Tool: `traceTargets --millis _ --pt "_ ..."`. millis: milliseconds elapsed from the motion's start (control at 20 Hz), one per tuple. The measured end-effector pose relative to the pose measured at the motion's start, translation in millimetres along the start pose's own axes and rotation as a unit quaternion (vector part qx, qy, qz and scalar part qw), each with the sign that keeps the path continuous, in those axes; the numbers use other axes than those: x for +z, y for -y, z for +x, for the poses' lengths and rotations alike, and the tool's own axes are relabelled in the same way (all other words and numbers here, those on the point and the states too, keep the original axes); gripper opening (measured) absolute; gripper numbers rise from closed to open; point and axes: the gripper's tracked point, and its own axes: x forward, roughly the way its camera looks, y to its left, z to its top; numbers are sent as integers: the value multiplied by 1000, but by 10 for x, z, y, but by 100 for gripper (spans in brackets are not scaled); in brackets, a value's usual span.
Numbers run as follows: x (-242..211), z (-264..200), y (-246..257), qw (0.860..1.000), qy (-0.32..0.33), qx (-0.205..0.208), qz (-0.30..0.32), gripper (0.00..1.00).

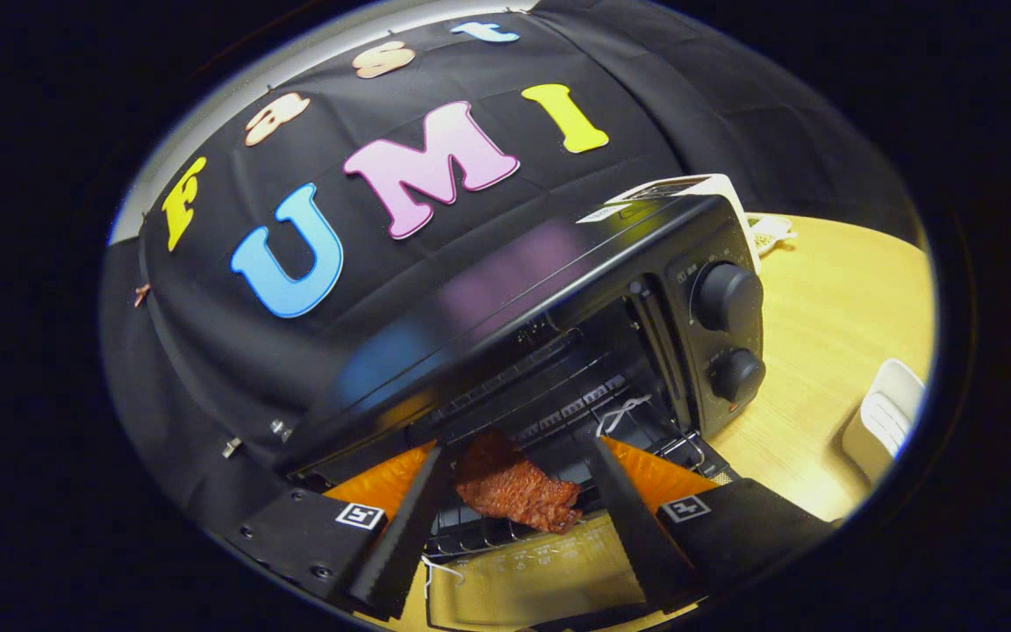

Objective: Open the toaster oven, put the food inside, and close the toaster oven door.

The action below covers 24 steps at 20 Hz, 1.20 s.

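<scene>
The black toaster oven [558, 263] stands on the wooden table [830, 298] with its glass door [523, 575] folded down flat below my fingers. A reddish-brown slab of food [514, 487] lies on the wire rack [470, 534] at the oven's mouth, partly inside the cavity. My gripper [519, 448] is open. Its fingers straddle the food, with a gap showing on the right side. The fingertips reach just into the opening.
Two black knobs [727, 297] sit one above the other on the oven's right panel. A white ribbed container [887, 420] stands on the table to the right. Behind the oven is a white box [690, 186], and the booth's black cloth wall hangs behind it.
</scene>
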Motion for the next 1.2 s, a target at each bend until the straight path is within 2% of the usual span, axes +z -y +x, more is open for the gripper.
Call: traceTargets --millis 250,450,600,800,950,1200 --pt "-302 -445 47 996 -54 -4 -66 98" --pt "-603 -912 37 983 -113 6 -148 98" --pt "-677 -1213 69 972 -132 5 -194 98" --pt "-799 -1396 137 966 -159 -1 -205 98" --pt "-990 -1433 322 954 -189 -21 -231 99" --pt "-1214 -1416 491 944 -228 -46 -233 99"
